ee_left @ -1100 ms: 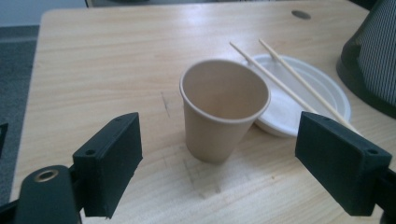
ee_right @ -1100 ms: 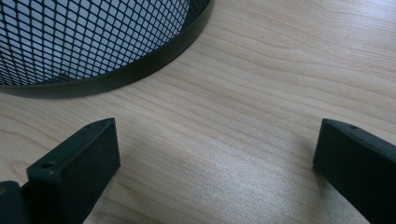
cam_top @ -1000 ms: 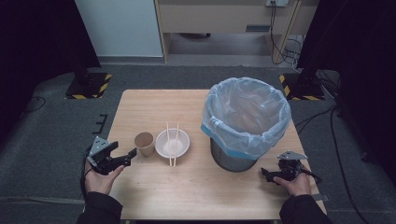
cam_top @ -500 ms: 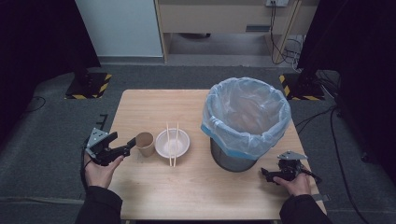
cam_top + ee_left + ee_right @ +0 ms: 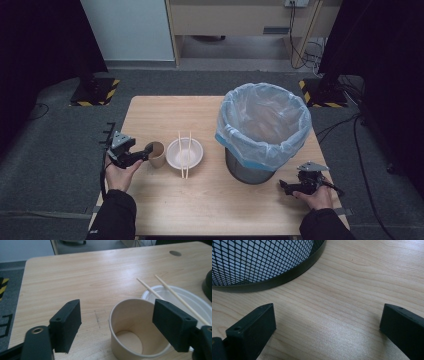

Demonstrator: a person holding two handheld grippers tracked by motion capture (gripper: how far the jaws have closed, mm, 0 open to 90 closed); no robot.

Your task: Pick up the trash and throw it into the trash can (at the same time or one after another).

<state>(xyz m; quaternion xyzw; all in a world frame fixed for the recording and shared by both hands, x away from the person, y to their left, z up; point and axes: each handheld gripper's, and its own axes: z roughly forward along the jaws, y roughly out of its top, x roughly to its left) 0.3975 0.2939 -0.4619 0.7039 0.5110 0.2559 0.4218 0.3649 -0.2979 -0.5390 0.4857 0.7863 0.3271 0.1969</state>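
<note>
since the earlier frame, left gripper (image 5: 146,150) has moved in toward the paper cup (image 5: 156,154), jaws just closing a little but not yet clamped; the cup's rim sits between them, one pad inside it (contact cannot be told). cup stands upright on the table (image 5: 200,210), just beside the white bowl (image 5: 184,153) bearing two chopsticks (image 5: 184,152). right gripper (image 5: 285,186) rests unclenched, holding nothing, near the lined mesh bin (image 5: 263,127).
</note>
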